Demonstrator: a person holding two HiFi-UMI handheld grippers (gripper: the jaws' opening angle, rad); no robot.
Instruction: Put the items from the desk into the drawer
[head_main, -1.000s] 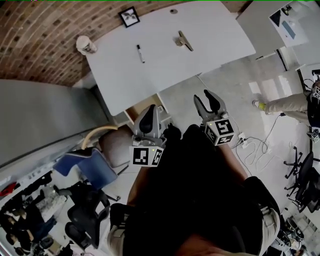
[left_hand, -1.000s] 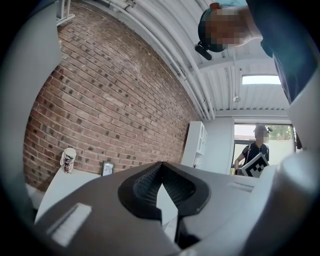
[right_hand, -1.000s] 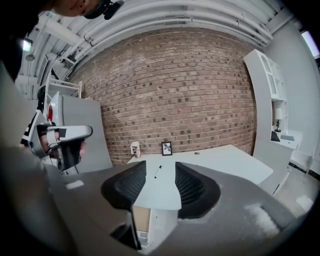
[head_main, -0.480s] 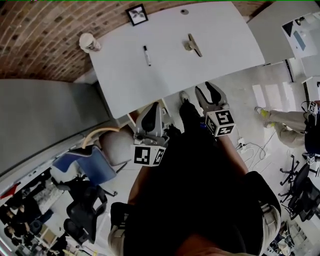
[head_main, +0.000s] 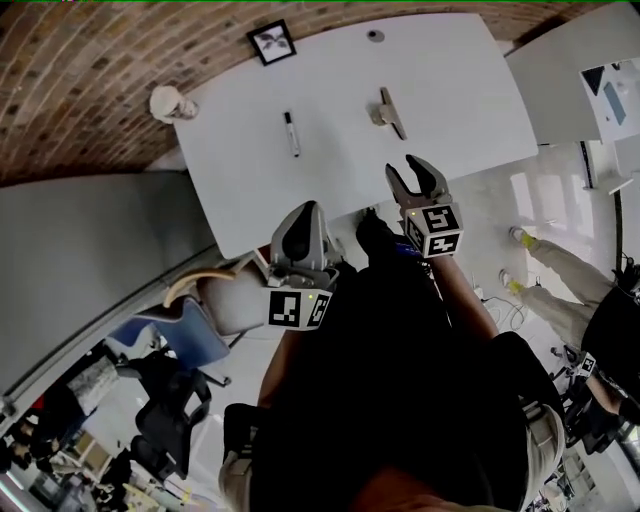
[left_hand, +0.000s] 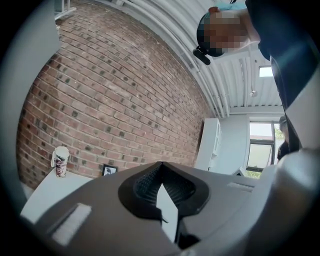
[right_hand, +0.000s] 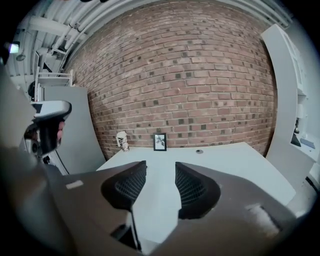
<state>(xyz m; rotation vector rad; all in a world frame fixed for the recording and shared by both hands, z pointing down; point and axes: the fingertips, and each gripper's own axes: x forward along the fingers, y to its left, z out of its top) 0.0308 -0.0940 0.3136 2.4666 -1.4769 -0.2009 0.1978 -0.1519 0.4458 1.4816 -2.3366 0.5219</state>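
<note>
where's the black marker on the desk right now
In the head view the black marker lies left of centre on the white desk, between the paper cup at the left corner and the tan tool, just below the picture frame.

White table (head_main: 450, 90): picture frame (head_main: 271, 42) at 11 o'clock, cup (head_main: 170, 103) at 9 edge, marker (head_main: 290, 134) inboard toward 9, grey clip-like item (head_main: 390, 112) near centre, round disc (head_main: 375, 35) at 12.

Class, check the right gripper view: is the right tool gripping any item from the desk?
No: the right tool has its jaws standing apart, and only the bare white desk shows between them.
</note>
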